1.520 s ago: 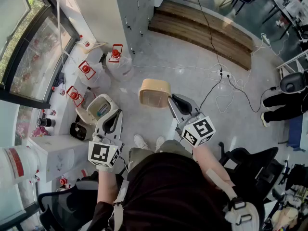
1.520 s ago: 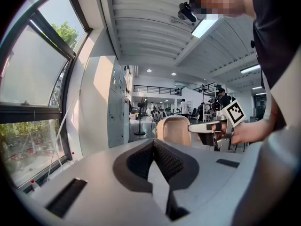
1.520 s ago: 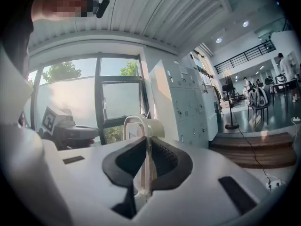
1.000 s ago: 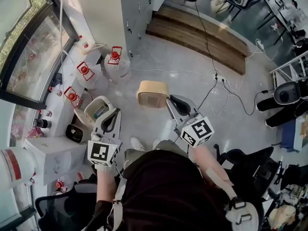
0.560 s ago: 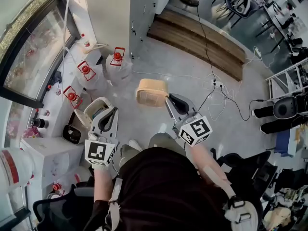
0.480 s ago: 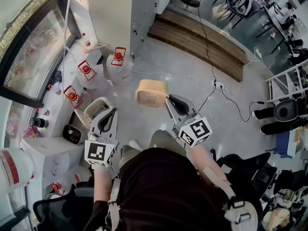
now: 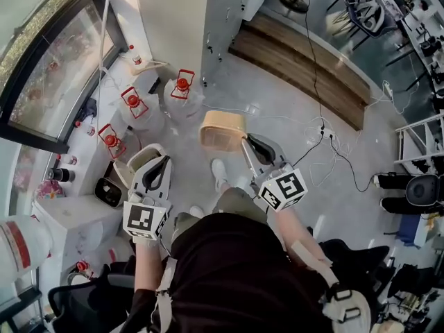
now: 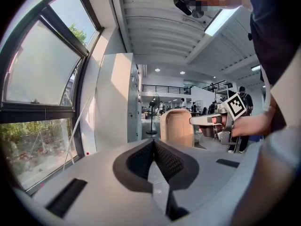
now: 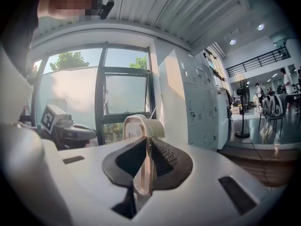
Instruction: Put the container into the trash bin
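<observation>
1. Found the beige container [image 7: 222, 129] in mid-air ahead of the person, over the floor [image 7: 291, 123] and well apart from anything that could bear it.
2. Saw it pinched by one edge in the right gripper [image 7: 248, 144]. In the right gripper view, made out the thin rim [image 9: 140, 126] clamped upright between the ribbed pads [image 9: 162, 154].
3. Saw the left gripper [image 7: 158, 166] pressed together on nothing, hanging just over the trash bin [image 7: 137, 159], which stood low and to the left of the container.
4. Judged the step as the carry to the bin, calling for a swing left and then down.
5. Seemed wise to draw the left gripper aside first, since it covered part of the bin's mouth.
6. Called for a firm, steady pinch, as a one-edge grip would probably let the container tilt or slip on a quick swing.
7. Looked best to lower the container well into the mouth before spreading the tongs, minding the red-capped water jugs [image 7: 182, 97] and the small black bin [image 7: 109, 191] close by.
</observation>
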`<state>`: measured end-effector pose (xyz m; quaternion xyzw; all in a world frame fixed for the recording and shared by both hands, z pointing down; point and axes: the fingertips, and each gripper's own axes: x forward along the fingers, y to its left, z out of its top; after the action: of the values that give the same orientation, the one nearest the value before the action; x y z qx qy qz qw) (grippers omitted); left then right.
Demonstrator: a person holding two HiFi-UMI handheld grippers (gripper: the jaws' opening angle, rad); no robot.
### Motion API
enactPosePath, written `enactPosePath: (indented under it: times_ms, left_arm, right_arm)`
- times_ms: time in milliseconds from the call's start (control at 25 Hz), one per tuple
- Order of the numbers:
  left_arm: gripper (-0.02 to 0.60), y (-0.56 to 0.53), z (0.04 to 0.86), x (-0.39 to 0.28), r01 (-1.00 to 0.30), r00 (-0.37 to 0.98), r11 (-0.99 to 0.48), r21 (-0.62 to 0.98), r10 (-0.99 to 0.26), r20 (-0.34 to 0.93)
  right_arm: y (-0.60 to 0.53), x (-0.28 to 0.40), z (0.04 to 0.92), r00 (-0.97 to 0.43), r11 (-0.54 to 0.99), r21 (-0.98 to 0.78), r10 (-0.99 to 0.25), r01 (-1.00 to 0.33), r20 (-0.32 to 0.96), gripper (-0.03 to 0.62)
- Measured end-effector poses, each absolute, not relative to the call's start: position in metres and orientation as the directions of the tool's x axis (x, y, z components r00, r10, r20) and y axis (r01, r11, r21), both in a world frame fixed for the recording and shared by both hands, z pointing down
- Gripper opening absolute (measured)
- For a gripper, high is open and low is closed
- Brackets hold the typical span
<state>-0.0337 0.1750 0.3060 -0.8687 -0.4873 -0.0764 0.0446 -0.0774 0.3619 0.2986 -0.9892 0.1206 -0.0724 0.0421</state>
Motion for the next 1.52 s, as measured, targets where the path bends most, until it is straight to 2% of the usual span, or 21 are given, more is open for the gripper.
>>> enactPosePath:
  times_ms: [400, 760, 1120, 1520]
  left_arm:
    - [0.009, 0.232, 0.299, 0.053, 0.778, 0.616, -0.627, -0.028, 0.754, 0.226]
    - [0.009, 0.242, 0.3, 0.088, 0.657, 0.732, -0.753, -0.032, 0.627, 0.265]
    - [0.009, 0.2, 0.312, 0.096, 0.482, 0.845, -0.876, -0.019, 0.458, 0.277]
    - [0.009, 0.12, 0.316, 0.085, 0.304, 0.917, -0.952, 0.022, 0.299, 0.263]
  right_arm:
    - [0.427, 0.037, 0.306, 0.921, -0.926, -0.122, -0.371, -0.358, 0.114, 0.046]
    - [0.441, 0.108, 0.32, 0.845, -0.852, -0.154, -0.52, -0.501, 0.128, 0.046]
    - [0.4, 0.163, 0.323, 0.727, -0.74, -0.146, -0.672, -0.656, 0.138, 0.046]
    - [0.303, 0.187, 0.319, 0.584, -0.606, -0.137, -0.794, -0.784, 0.171, 0.046]
